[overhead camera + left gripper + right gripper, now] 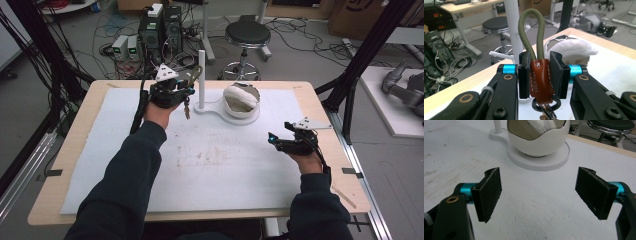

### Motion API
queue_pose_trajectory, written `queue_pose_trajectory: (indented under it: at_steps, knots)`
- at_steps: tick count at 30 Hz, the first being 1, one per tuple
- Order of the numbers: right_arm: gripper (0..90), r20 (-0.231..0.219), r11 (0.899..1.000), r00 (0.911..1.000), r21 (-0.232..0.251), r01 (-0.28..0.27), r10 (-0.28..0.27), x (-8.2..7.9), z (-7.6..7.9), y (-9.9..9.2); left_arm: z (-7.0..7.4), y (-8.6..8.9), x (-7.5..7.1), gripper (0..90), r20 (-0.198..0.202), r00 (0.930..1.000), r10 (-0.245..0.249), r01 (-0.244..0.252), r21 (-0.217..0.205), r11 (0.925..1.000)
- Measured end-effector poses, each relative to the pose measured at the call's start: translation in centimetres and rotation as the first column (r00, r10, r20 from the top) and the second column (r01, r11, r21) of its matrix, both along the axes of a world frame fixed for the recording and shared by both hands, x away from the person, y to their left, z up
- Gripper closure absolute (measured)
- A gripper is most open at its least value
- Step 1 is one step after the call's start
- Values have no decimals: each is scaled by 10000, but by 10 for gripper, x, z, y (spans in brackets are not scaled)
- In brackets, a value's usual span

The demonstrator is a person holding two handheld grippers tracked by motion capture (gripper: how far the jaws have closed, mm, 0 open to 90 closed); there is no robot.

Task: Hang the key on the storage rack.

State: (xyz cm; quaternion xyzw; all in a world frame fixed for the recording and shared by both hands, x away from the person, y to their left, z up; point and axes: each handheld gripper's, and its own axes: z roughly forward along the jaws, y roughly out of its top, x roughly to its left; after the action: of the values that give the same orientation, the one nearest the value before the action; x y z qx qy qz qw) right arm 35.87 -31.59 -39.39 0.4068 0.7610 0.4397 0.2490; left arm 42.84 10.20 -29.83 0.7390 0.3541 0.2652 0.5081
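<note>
Keychain [541, 77] with a brown leather tab and green cord loop, clamped between the jaws of the left gripper [172, 90] near the table's [60, 165] far edge, just left of a white post [201, 80]. White bowl [241, 102] beside it. Right gripper [537, 192] near the right edge, jaws spread wide and empty

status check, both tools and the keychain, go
Left tool shut on keychain, held up beside white post. Right tool open, empty, low over mat. Bowl ahead, nothing blocking.
</note>
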Motion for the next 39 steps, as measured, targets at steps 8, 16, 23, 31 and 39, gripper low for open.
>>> queue_pose_trajectory:
  at_steps: [8,16,23,31,39]
  knots:
    - [216,-16,10000,10000,56,-10,10,-1,0,-2,-6,-15,15,706,-278,9992,299,-284,534,9982]
    - [216,-61,9999,9999,2,-118,118,-1,-2,1,-25,-22,33,705,-874,9943,608,-527,925,9943]
    - [216,-169,9997,9996,-84,-236,235,-1,-5,4,-42,-21,35,641,-973,9949,252,-235,180,9996]
    - [216,-160,9997,9996,-81,-223,221,-2,-5,5,-54,3,28,365,-1392,9902,-121,-71,-1366,9906]
    - [216,-215,9988,9987,-120,-468,466,-1,-7,11,-55,46,0,212,-550,9948,-858,681,-2685,9609]
